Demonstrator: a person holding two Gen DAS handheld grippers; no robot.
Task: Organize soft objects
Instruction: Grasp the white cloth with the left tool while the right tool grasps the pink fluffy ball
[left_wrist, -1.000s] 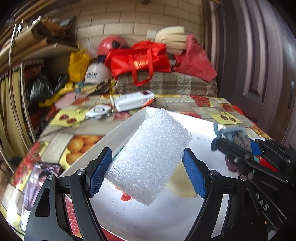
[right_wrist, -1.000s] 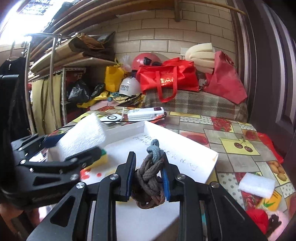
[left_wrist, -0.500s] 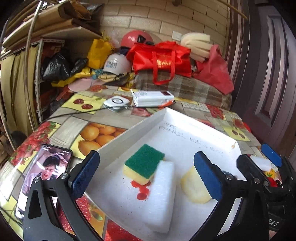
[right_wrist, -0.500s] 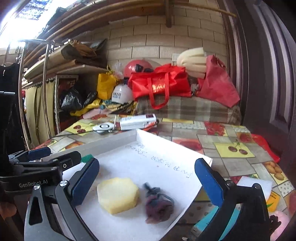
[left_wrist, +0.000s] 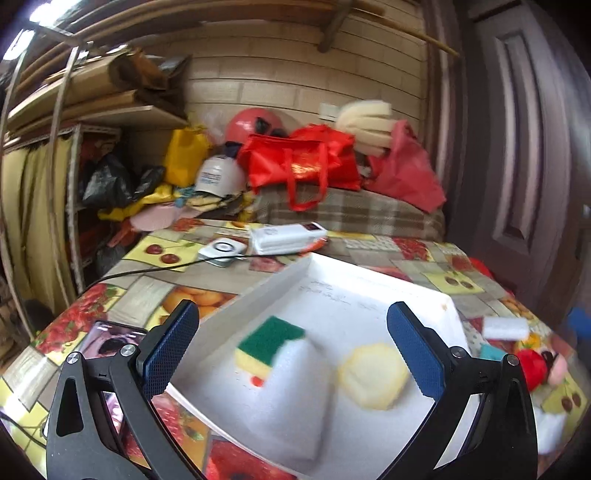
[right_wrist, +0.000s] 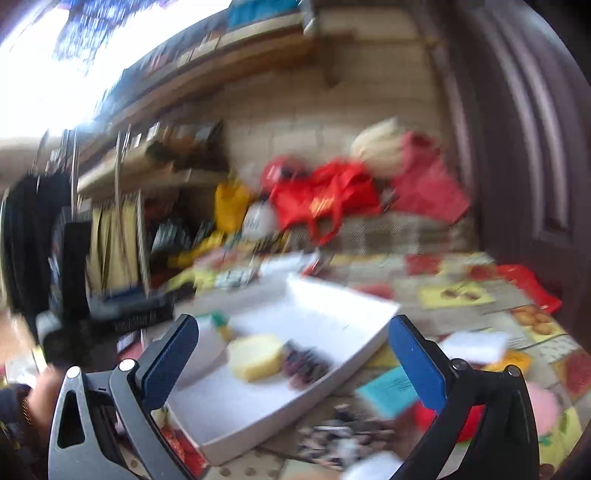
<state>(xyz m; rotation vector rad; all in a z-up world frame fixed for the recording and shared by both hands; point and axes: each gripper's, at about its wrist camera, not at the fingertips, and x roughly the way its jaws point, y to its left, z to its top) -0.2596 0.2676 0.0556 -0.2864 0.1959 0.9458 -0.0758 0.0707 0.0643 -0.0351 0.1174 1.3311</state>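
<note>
A shallow white tray lies on the fruit-patterned table. In it rest a white foam block, a green-and-yellow scrub sponge, a pale yellow sponge and a dark knotted rope. My left gripper is open above the tray's near end with nothing between its fingers. My right gripper is open too, pulled back over the tray's near right side; its view is blurred. The left gripper's black body shows at the left of the right wrist view.
A phone lies at the table's near left corner. A white charger with a cable and a white box sit beyond the tray. Right of the tray lie a white foam piece, a teal pad and red and pink plush toys.
Both grippers opened: the foam block dropped from the left into the tray, the knotted rope from the right. Both then drew back, the right one farther and to the right.
</note>
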